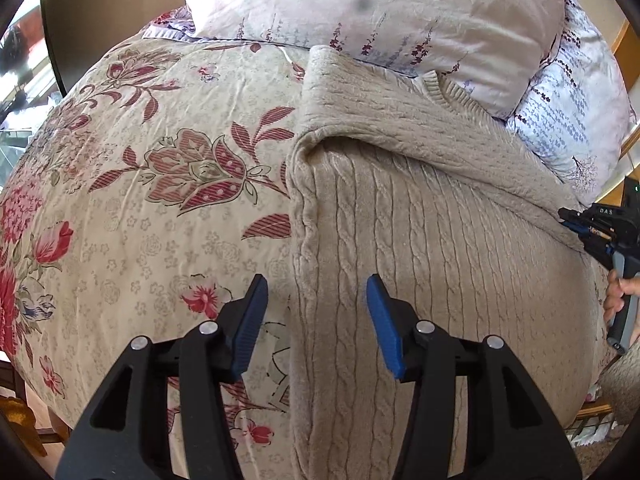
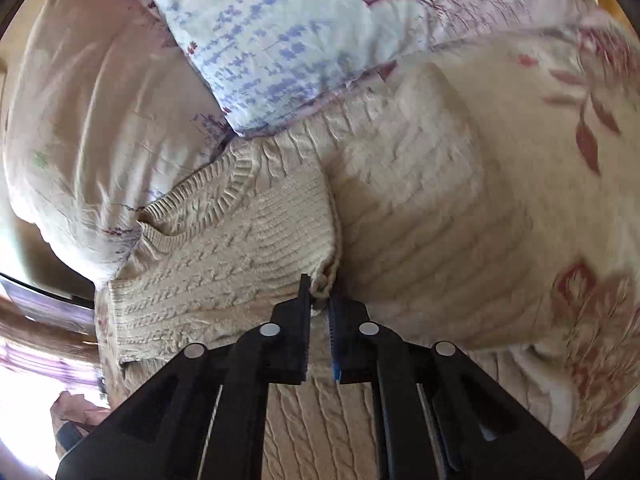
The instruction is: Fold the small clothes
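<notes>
right gripper [image 2: 319,304] clamped on a bunched edge of the beige cable-knit sweater [image 2: 240,248]. Sweater lies on floral bedspread [image 2: 580,288], far end touching blue-print pillow [image 2: 288,40]; pale pillow [image 2: 92,128] far left.

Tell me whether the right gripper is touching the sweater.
Touching. The right wrist view shows the right gripper nearly shut, pinching a bunched edge of the beige knit sweater between its fingertips.

Floral bed [image 1: 132,208] w/ sweater [image 1: 420,248], pillows [image 1: 380,12].
</notes>
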A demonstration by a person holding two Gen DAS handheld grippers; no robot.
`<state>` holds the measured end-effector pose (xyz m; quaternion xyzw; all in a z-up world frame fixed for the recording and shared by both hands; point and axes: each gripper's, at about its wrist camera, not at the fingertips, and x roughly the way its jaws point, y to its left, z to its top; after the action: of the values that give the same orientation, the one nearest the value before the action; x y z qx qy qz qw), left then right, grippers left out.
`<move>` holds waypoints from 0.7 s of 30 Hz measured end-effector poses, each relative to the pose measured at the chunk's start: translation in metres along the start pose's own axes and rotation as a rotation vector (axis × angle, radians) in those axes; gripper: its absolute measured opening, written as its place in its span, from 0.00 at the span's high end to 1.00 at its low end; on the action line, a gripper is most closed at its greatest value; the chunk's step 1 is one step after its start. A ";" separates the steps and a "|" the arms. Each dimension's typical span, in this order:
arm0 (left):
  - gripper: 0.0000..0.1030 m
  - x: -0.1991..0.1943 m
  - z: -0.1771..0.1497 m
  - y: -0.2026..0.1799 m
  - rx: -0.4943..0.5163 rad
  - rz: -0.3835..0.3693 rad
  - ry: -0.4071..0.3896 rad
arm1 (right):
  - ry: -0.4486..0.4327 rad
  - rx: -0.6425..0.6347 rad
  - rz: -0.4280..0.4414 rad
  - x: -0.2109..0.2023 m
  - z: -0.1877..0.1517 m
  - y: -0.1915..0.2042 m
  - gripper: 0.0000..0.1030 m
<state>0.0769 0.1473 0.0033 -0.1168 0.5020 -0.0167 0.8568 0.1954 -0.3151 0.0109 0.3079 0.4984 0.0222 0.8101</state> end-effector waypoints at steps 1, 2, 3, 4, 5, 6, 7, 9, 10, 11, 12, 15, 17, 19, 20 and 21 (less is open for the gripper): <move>0.51 -0.001 0.000 0.002 -0.012 -0.014 0.004 | -0.010 0.007 0.012 -0.006 -0.001 -0.001 0.80; 0.51 -0.002 0.000 0.004 -0.024 -0.029 0.006 | -0.015 0.009 0.017 -0.011 -0.002 0.000 0.72; 0.51 -0.002 0.000 0.007 -0.039 -0.052 0.010 | -0.025 0.010 0.034 -0.021 -0.002 -0.002 0.56; 0.51 -0.003 -0.001 0.009 -0.050 -0.074 0.015 | -0.037 0.014 0.052 -0.030 -0.002 -0.005 0.46; 0.51 -0.005 -0.003 0.010 -0.057 -0.094 0.018 | -0.055 0.018 0.079 -0.041 -0.003 -0.009 0.45; 0.51 -0.006 -0.005 0.012 -0.066 -0.118 0.021 | -0.070 0.019 0.098 -0.053 -0.004 -0.015 0.44; 0.51 -0.008 -0.008 0.014 -0.075 -0.142 0.026 | -0.078 0.020 0.107 -0.061 -0.005 -0.020 0.44; 0.51 -0.010 -0.014 0.018 -0.094 -0.183 0.032 | -0.076 0.024 0.110 -0.077 -0.012 -0.039 0.44; 0.52 -0.012 -0.017 0.020 -0.104 -0.203 0.034 | -0.070 0.028 0.109 -0.082 -0.018 -0.049 0.44; 0.53 -0.013 -0.020 0.022 -0.112 -0.219 0.037 | -0.063 0.031 0.104 -0.085 -0.023 -0.057 0.44; 0.54 -0.014 -0.023 0.024 -0.124 -0.240 0.042 | -0.051 0.040 0.091 -0.090 -0.031 -0.070 0.44; 0.55 -0.017 -0.030 0.030 -0.147 -0.286 0.053 | -0.014 0.089 0.099 -0.097 -0.052 -0.104 0.45; 0.57 -0.018 -0.036 0.033 -0.162 -0.315 0.063 | 0.013 0.120 0.125 -0.098 -0.066 -0.119 0.45; 0.60 -0.020 -0.042 0.034 -0.174 -0.346 0.079 | 0.037 0.135 0.143 -0.096 -0.077 -0.124 0.45; 0.63 -0.021 -0.045 0.034 -0.177 -0.357 0.086 | 0.054 0.141 0.164 -0.095 -0.085 -0.128 0.45; 0.64 -0.021 -0.048 0.034 -0.179 -0.371 0.094 | 0.062 0.143 0.184 -0.095 -0.088 -0.129 0.45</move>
<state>0.0215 0.1749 -0.0086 -0.2818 0.5110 -0.1350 0.8008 0.0402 -0.4097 -0.0083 0.4087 0.4929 0.0703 0.7649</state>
